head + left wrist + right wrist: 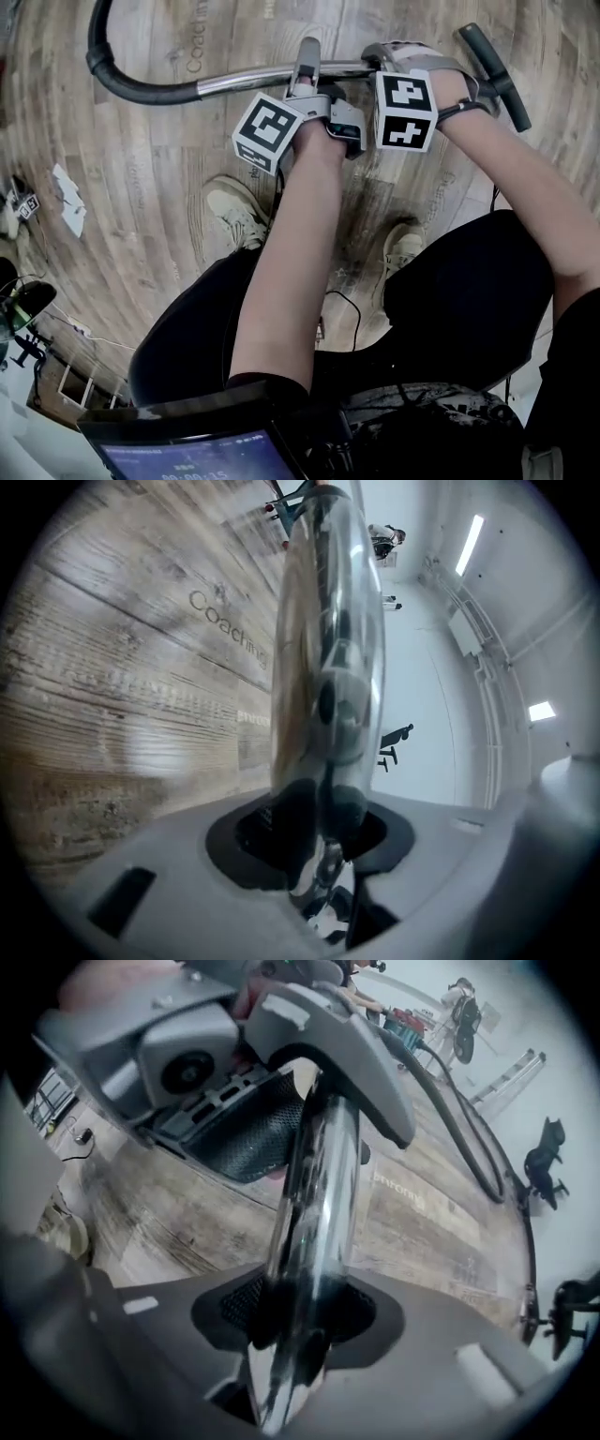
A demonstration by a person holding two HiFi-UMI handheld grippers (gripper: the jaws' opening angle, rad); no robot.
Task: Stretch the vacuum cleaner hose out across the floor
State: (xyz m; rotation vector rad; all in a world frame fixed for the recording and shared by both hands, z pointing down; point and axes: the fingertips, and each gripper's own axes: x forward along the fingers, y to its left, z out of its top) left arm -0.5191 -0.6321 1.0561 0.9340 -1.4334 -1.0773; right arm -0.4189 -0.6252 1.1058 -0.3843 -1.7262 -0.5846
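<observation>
The vacuum cleaner's chrome tube [253, 79] lies level above the wooden floor, and its black hose [122, 80] curves away up the left. My left gripper [307, 67] is shut on the tube near its middle. My right gripper [384, 58] is shut on the same tube just to the right. Past it a dark bar-shaped part [497, 75] sticks out. In the left gripper view the tube [328, 649] runs straight up between the jaws. In the right gripper view the tube [314, 1204] passes up into the left gripper [281, 1082], and the hose [469, 1138] trails over the floor.
The person's two shoes [234, 211] [403, 248] stand on the planks below the tube. White paper scraps [67, 197] and dark gear [23, 319] lie at the left. A thin cable [352, 309] runs between the feet. A ladder [511, 1072] and a black stand [544, 1162] are far off.
</observation>
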